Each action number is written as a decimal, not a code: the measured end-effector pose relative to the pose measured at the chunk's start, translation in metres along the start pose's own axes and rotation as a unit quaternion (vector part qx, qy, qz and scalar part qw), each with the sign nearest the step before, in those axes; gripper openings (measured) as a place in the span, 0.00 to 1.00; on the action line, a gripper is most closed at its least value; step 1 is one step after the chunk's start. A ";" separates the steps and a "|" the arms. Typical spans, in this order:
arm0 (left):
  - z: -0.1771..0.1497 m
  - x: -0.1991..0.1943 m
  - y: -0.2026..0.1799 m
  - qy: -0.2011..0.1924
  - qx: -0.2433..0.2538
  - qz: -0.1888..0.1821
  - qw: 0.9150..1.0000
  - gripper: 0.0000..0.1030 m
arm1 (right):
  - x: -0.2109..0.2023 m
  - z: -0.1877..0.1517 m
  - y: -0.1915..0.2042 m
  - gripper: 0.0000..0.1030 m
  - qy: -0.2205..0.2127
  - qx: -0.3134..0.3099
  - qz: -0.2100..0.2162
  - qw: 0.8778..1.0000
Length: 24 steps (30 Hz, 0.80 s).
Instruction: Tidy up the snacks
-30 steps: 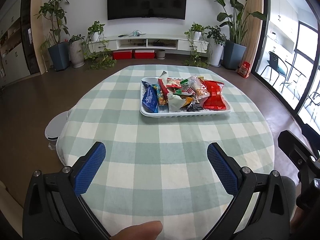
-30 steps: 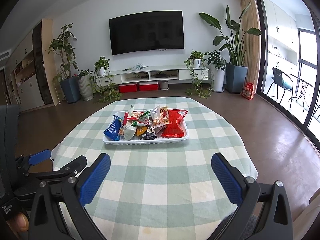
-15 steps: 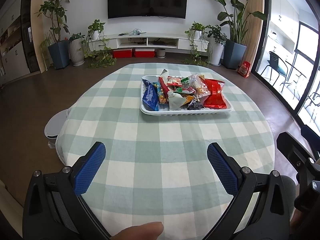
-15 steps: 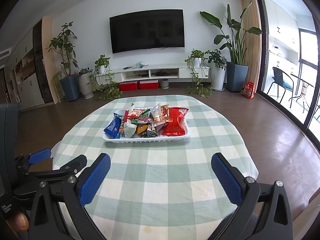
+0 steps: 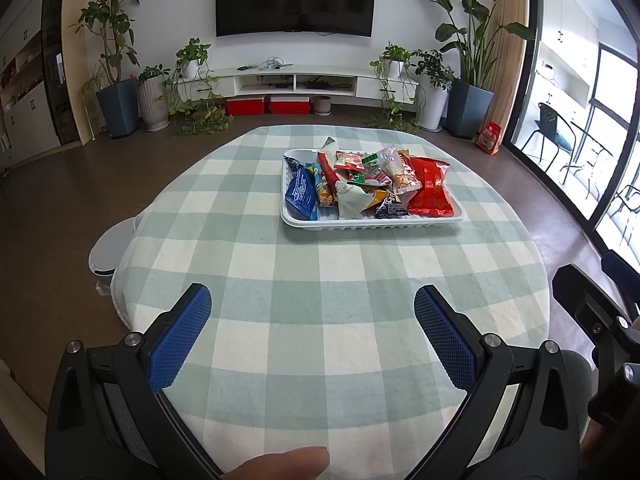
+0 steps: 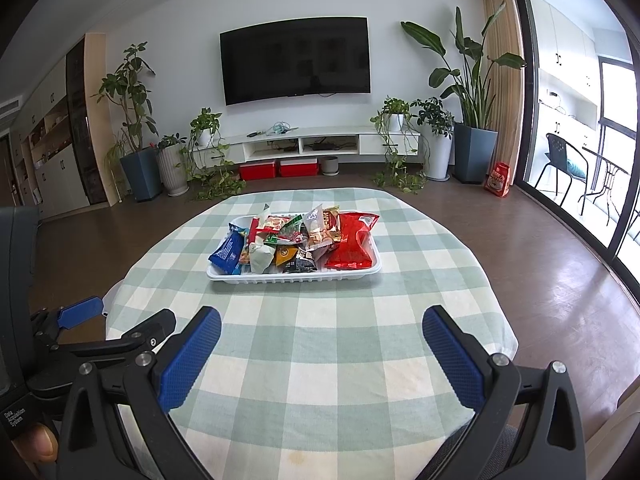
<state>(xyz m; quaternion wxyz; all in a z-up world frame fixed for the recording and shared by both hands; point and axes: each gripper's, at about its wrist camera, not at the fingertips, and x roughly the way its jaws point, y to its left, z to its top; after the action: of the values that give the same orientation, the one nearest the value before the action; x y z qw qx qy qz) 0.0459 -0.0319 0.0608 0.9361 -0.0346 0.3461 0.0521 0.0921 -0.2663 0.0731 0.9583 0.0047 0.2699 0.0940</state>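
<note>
A white tray (image 5: 372,225) (image 6: 294,278) sits past the middle of the round checked table (image 5: 320,288) (image 6: 320,344). It holds several snack packets: a red bag (image 5: 430,192) (image 6: 354,242) on the right, a blue packet (image 5: 301,193) (image 6: 227,255) on the left, mixed small packets between. My left gripper (image 5: 312,312) is open and empty over the near table, well short of the tray. My right gripper (image 6: 321,334) is open and empty, also near the front edge. The left gripper shows at the left of the right wrist view (image 6: 116,314).
A grey stool (image 5: 106,252) stands by the table's left edge. Beyond the table are a TV (image 6: 295,58), a low white cabinet (image 6: 312,146) and potted plants (image 6: 134,120). A glass door (image 6: 580,128) is on the right.
Both grippers have tilted or drawn back slightly; the tray sits a little lower in each view. Both stay open and empty.
</note>
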 end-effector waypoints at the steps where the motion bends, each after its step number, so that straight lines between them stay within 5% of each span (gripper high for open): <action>1: 0.000 0.000 0.000 0.000 0.000 0.000 1.000 1.00 | 0.000 0.001 0.000 1.00 0.000 0.000 0.000 1.000; 24: 0.001 0.000 0.001 0.000 -0.001 0.000 1.000 1.00 | -0.001 0.000 0.001 1.00 0.003 0.000 0.001 1.000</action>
<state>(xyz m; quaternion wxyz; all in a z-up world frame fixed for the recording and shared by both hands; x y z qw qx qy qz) 0.0461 -0.0306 0.0613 0.9359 -0.0351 0.3465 0.0526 0.0914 -0.2659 0.0734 0.9574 0.0045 0.2727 0.0947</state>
